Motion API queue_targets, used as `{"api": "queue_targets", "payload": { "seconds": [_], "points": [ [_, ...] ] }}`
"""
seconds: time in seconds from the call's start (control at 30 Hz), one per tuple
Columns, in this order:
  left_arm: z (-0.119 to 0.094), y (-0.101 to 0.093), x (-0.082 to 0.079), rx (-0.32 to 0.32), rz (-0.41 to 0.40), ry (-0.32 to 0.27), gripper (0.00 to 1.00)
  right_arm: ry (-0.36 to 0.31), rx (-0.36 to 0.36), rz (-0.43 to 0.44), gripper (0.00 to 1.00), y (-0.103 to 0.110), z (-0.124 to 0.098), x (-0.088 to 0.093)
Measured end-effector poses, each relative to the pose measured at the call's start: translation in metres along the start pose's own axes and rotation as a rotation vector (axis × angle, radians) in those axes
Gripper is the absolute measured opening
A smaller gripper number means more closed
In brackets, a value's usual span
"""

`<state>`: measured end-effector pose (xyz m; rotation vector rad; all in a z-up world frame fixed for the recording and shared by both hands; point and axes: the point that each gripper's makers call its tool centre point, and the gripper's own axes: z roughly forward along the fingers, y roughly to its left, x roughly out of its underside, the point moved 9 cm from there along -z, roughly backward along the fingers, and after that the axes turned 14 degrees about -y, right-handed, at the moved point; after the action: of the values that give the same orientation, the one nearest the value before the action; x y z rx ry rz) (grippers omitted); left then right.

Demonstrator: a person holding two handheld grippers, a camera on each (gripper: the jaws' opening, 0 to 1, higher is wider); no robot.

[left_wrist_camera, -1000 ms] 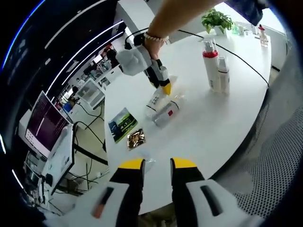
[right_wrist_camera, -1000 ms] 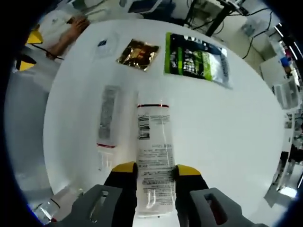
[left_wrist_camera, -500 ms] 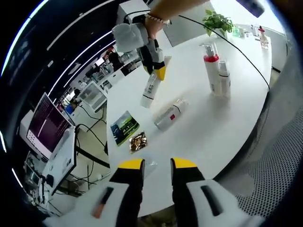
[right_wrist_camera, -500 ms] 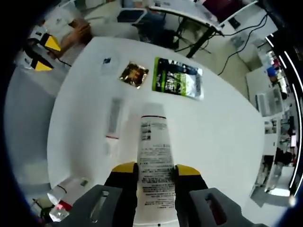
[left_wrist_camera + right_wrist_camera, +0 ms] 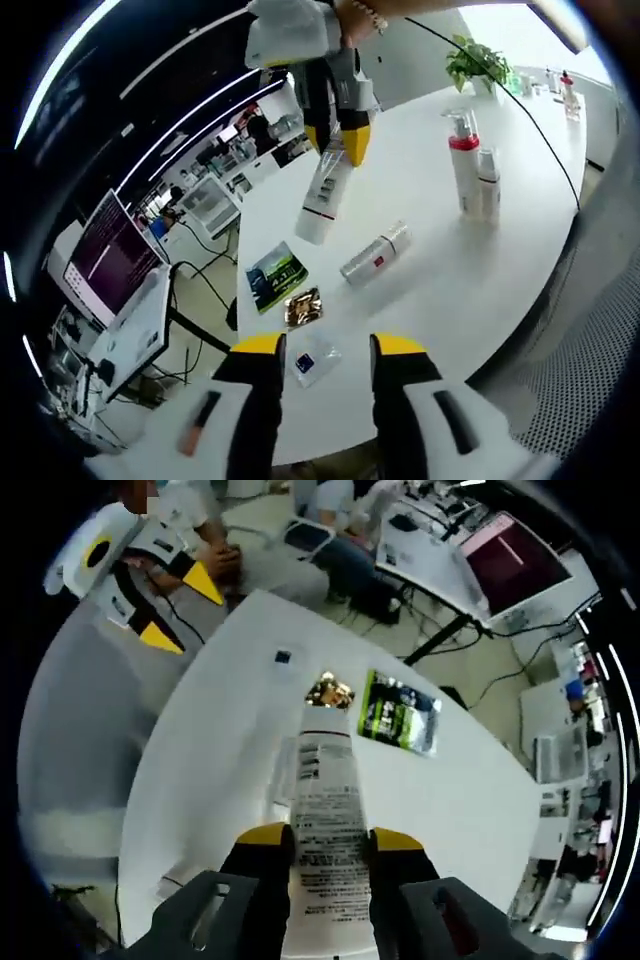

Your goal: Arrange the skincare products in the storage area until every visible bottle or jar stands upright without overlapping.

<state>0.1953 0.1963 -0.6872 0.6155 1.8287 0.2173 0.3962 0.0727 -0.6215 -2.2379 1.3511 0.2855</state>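
Note:
My right gripper (image 5: 340, 135) hangs high over the white round table (image 5: 450, 290), shut on a white tube (image 5: 322, 195) that points down at a slant. In the right gripper view the same tube (image 5: 325, 805) runs forward between my right gripper's (image 5: 328, 838) jaws. A clear bottle with a red label (image 5: 375, 255) lies on its side on the table. A pump bottle with a red collar (image 5: 463, 160) and a smaller white bottle (image 5: 488, 185) stand upright together further back. My left gripper (image 5: 328, 348) is open near the table's edge, also seen as the left gripper (image 5: 183, 608).
A green packet (image 5: 277, 275), a gold sachet (image 5: 303, 307) and a small blue sachet (image 5: 305, 362) lie near the front edge. A potted plant (image 5: 478, 62) stands at the far side. A desk with a monitor (image 5: 100, 270) is off to the left; seated people (image 5: 330, 510) are beyond the table.
My right gripper has lifted the white tube off the table and carried it high above it. The clear bottle stays lying. My left jaws stand slightly wider apart.

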Motion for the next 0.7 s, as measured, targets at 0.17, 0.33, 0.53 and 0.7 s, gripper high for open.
{"api": "queue_targets", "payload": {
  "seconds": [0.17, 0.33, 0.53, 0.7],
  "points": [
    [0.0, 0.0, -0.002, 0.012, -0.009, -0.02, 0.42, -0.025, -0.058, -0.099, 0.24, 0.023, 0.002, -0.025],
    [0.001, -0.001, -0.001, 0.065, -0.076, -0.034, 0.41, -0.062, -0.158, -0.209, 0.24, 0.054, 0.012, -0.055],
    [0.001, -0.001, -0.003, 0.136, -0.224, -0.106, 0.44, -0.098, -0.237, -0.301, 0.24, 0.083, 0.019, -0.084],
    [0.003, -0.004, -0.003, 0.166, -0.22, -0.119, 0.38, -0.136, -0.257, -0.353, 0.24, 0.095, 0.022, -0.102]
  ]
}}
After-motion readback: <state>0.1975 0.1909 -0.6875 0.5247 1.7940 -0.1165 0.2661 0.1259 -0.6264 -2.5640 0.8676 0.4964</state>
